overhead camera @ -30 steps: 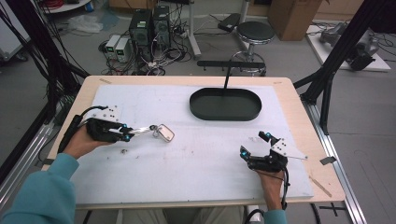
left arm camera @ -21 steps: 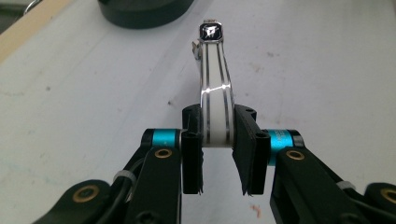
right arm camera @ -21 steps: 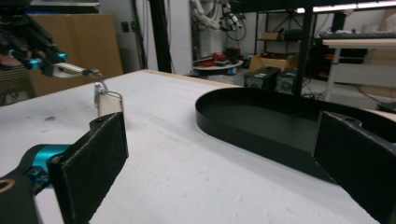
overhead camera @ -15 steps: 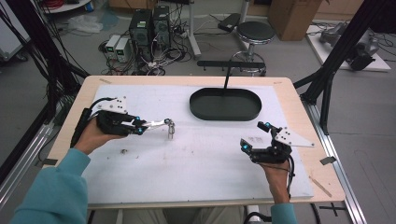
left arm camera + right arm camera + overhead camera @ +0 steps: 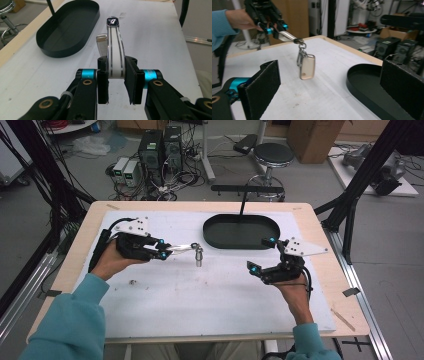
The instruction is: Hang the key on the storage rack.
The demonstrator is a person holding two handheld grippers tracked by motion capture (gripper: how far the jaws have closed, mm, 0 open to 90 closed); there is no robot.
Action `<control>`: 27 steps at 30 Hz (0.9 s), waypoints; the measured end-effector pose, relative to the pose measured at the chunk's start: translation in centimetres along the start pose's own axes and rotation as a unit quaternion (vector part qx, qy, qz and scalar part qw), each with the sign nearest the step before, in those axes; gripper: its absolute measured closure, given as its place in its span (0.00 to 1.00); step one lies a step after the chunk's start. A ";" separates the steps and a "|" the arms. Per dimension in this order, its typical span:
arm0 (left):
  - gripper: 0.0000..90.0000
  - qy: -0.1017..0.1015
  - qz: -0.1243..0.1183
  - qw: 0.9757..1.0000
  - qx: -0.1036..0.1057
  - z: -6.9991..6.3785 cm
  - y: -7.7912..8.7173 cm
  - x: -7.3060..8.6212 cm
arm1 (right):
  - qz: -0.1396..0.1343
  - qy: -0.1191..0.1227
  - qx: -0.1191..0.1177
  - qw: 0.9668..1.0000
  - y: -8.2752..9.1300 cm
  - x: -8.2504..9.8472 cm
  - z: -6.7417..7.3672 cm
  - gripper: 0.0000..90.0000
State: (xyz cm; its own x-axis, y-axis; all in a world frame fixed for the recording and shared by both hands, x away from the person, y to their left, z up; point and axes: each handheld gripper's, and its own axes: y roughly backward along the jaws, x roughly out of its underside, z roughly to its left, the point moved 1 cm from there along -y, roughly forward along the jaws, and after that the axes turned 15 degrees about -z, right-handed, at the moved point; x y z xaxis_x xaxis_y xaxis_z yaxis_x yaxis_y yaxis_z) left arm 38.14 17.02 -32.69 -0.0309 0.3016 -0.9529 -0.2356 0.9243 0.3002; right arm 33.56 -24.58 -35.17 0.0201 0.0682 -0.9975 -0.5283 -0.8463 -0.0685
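My left gripper (image 5: 165, 252) is shut on a white strap (image 5: 182, 248) with dark stripes. It holds the strap above the white mat, left of the tray. In the left gripper view both pads clamp the strap (image 5: 114, 50), which ends in a dark metal clasp. A pale key fob (image 5: 199, 255) dangles from that end on a ring, clear of the table. The right gripper view shows the fob (image 5: 307, 66) hanging upright below the left gripper (image 5: 273, 28). An empty black oval tray (image 5: 241, 231) sits at the back centre. My right gripper (image 5: 261, 254) hovers open near the tray's right end, with nothing between its jaws.
A thin black post (image 5: 243, 202) rises just behind the tray. A small speck (image 5: 133, 281) lies on the mat near the left forearm. Beyond the table's far edge are computer cases (image 5: 161, 147) and a stool (image 5: 274, 155) on the floor.
The left gripper has moved right and up with the strap, so the fob has left the mat and hangs free. The right gripper has risen and shifted toward the tray.
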 end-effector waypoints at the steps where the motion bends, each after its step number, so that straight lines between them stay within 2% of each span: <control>1: 0.82 -0.002 0.001 1.000 0.004 0.0 -0.2 -0.1 | 0.002 0.000 -0.007 1.000 -0.3 -0.3 0.0 0.03; 9: 0.82 -0.003 -0.002 1.000 0.019 -0.4 -1.5 -0.9 | 0.020 0.006 -0.063 0.998 -2.7 -2.1 -0.2 0.04; 15: 0.82 -0.005 -0.003 1.000 0.021 -0.5 -1.3 -1.1 | 0.052 0.022 -0.105 0.993 -4.8 -3.0 -0.2 0.04; 20: 0.82 -0.002 -0.010 1.000 0.024 -0.6 -1.4 -1.4 | 0.087 0.033 -0.145 0.985 -6.9 -3.5 0.0 0.04; 24: 0.82 -0.006 -0.013 0.999 0.032 -0.7 -1.8 -1.9 | 0.115 0.039 -0.174 0.977 -8.4 -3.8 0.2 0.04; 27: 0.82 -0.010 -0.014 0.999 0.038 -0.8 -2.1 -2.3 | 0.128 0.055 -0.192 0.972 -9.3 -4.1 0.2 0.06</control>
State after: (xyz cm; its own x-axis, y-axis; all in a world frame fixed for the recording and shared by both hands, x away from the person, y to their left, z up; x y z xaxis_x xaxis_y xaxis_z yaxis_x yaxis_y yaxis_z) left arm 37.90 14.16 -31.20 -0.0051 0.2802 -0.9599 -0.1610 0.9472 0.2773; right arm 38.20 -16.86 -30.43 0.0307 -0.2087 -0.9775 -0.1733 -0.9643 0.2004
